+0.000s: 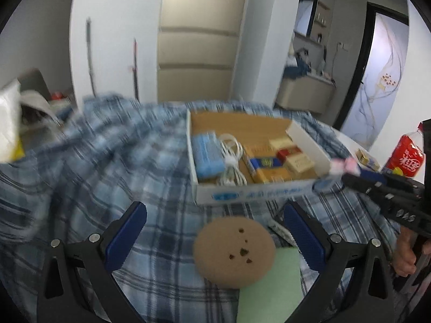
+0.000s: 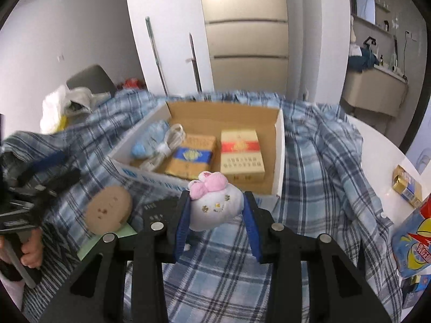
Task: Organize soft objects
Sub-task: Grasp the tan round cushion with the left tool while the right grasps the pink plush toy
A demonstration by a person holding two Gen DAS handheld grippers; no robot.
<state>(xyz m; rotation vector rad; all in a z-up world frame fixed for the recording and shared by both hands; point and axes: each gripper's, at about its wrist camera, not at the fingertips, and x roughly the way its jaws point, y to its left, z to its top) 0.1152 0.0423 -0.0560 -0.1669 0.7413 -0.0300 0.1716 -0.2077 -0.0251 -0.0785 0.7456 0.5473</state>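
White plush, one bunny toy with a pink bow, is clamped between the right gripper pads, held just in front of the near wall of the one cardboard box; inside that box lie two cigarette cartons, one white cable and one blue pack. The left gripper stands wide apart, holding nothing, above one brown round cushion on the plaid cloth. The cloth's left side is blurred; the cushion hides part of a green sheet.

White walls, beige padded panel, perhaps a door.
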